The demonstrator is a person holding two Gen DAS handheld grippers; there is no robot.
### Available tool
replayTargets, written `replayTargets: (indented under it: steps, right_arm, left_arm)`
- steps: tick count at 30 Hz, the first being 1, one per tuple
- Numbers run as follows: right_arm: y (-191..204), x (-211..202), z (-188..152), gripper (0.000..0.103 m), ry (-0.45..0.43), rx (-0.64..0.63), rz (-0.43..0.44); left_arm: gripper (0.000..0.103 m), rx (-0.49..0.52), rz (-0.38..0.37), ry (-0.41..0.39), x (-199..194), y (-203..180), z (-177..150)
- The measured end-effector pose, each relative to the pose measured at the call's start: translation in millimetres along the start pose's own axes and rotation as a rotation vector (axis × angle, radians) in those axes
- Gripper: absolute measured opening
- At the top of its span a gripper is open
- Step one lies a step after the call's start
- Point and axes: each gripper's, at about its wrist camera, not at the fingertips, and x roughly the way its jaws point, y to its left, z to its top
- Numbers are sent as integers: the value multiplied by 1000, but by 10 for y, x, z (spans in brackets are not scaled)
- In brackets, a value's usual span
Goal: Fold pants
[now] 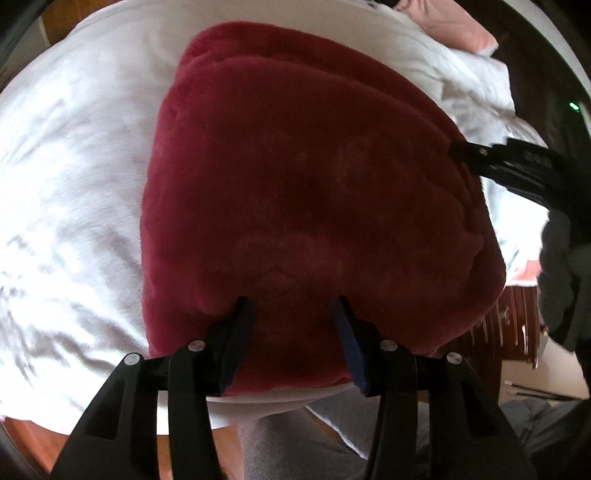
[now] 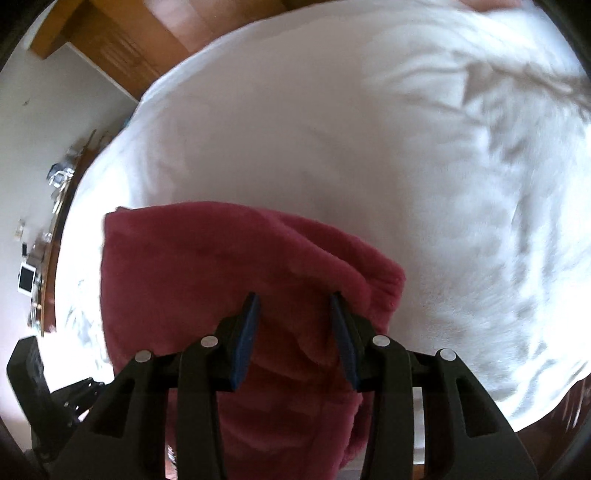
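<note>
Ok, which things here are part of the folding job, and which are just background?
Part of the job:
- folded dark red fleece pants
- left gripper, open
- right gripper, open
- white bed sheet they lie on

Just lying about:
- pink pillow
- cluttered wooden desk

One dark red, plush fleece pair of pants [image 1: 314, 206] lies folded on one white, rumpled bed sheet [image 1: 74, 177]. One pink pillow [image 1: 458, 29] sits beyond the pants. Two black two-finger grippers: left gripper [image 1: 293, 302], right gripper [image 2: 295, 297].
</note>
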Motion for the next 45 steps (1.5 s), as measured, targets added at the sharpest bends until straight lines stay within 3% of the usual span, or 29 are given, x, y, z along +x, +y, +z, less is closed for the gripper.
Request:
replayTargets:
  steps: [10,15,20,27,34,41,45]
  right_arm:
    - [-58,479,4,41,21,1,-26]
    - [-38,545,-56,42,-2,-7,-44]
    - [-5,578,-69,42,-23,-6,-56]
    - [14,571,-142,42,-41,3,-75]
    - [85,605,-177,43,-47,12,-98]
    - [161,649,-181,43,-49,23,-121]
    - [180,663,-166,43,-45,28,-138]
  left_arm:
    - [49,94,-38,75,170,-9,177]
    - [66,192,-37,107,277,-169,210]
    - [66,252,-9,116,264,-256,228]
    - [66,366,87,19,25,-412,384]
    - [67,369,158,-61,-135,-341,607]
    - [67,374,170,-76,-126,-332,747]
    - [78,364,173,-81,-176,-227,743]
